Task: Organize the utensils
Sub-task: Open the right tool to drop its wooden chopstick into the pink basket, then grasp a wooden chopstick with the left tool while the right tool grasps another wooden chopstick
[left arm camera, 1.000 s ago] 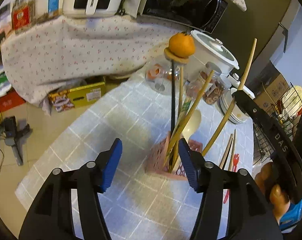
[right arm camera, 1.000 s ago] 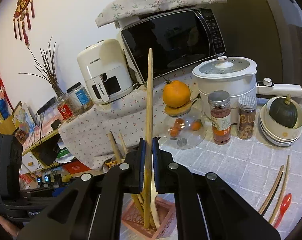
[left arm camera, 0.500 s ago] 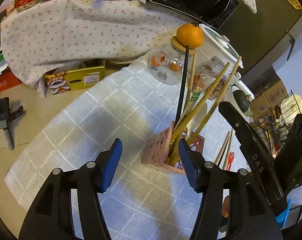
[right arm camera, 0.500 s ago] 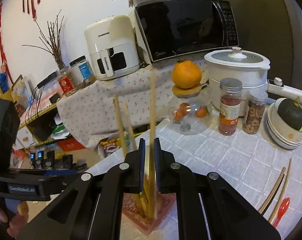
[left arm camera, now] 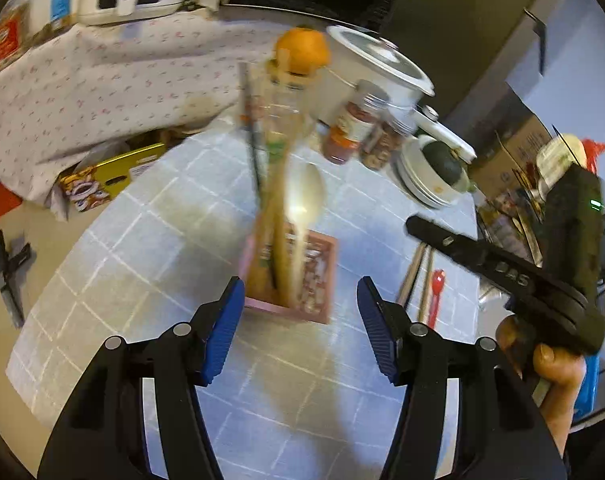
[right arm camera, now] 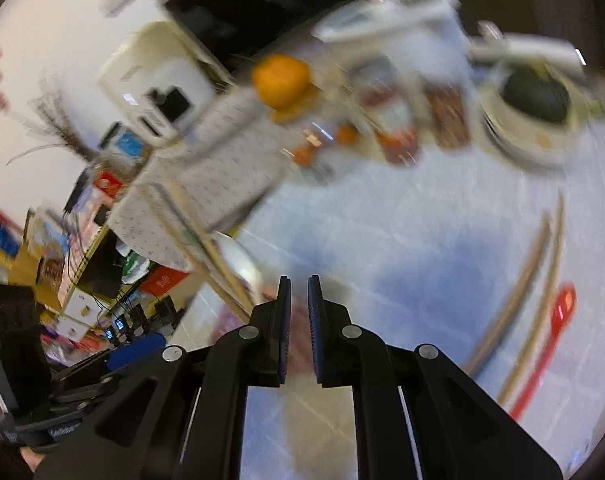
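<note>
A pink perforated utensil holder (left arm camera: 298,280) stands on the table with wooden chopsticks, a dark stick and a pale spoon (left arm camera: 306,204) in it, blurred. My left gripper (left arm camera: 298,328) is open just in front of the holder. My right gripper (right arm camera: 299,312) has its jaws nearly together with nothing between them; it also shows at the right of the left wrist view (left arm camera: 502,268). Two wooden chopsticks (right arm camera: 518,296) and a red spoon (right arm camera: 554,328) lie on the table to the right. The holder's sticks (right arm camera: 206,248) show at the left of the blurred right wrist view.
A glass jar with an orange (left arm camera: 302,48) on it, two spice jars (left arm camera: 354,128), a white cooker (left arm camera: 382,64) and stacked bowls with a squash (left arm camera: 438,168) stand at the back. A dish rack (left arm camera: 510,216) is at the right. The table edge (left arm camera: 62,264) drops off left.
The right gripper let go of the long wooden chopstick, which now stands in the holder, and swung away to the right. Both views are blurred from motion.
</note>
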A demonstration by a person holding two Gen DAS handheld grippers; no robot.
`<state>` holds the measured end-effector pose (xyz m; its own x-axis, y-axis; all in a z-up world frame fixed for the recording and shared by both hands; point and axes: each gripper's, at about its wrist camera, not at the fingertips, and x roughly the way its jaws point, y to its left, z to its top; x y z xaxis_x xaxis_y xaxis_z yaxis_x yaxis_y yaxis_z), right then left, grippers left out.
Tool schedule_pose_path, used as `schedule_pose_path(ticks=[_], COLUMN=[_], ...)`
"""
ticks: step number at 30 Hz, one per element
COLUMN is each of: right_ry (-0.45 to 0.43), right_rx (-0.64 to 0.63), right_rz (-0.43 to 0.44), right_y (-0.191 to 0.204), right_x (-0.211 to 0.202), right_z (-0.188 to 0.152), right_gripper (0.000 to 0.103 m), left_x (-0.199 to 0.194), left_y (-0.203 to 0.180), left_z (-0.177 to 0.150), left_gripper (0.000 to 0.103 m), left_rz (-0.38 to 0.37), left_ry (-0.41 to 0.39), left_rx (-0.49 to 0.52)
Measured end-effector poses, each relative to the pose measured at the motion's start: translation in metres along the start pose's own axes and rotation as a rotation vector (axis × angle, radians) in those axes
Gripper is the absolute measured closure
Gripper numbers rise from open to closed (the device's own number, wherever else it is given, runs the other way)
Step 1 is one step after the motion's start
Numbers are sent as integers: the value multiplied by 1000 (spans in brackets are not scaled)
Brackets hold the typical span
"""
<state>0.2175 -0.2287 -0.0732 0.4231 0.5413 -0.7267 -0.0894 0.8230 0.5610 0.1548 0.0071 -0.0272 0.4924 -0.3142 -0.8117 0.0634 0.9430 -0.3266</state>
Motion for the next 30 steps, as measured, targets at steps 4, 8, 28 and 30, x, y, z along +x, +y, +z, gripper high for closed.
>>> schedule_pose_path(ticks=[4,8,28,30], right_ry=[55,83,126,122], right_rx=[94,187,388,349], right_rz=[-85,-135,-204,-298], right_y=[-40,-83,-184,-184], right_x=[-8,-18,23,26], right_z=[0,-3,10,14], right_gripper=[92,92,92,92], left_x=[14,35,186,190], left_y=[-28,-64,-118,-119], left_z=[-8,-17,4,4], left_gripper=[47,47,47,47], left_rz=[-20,-37,-28,-27], left_ry=[34,90,297,297], left_rx=[44,115,200,208])
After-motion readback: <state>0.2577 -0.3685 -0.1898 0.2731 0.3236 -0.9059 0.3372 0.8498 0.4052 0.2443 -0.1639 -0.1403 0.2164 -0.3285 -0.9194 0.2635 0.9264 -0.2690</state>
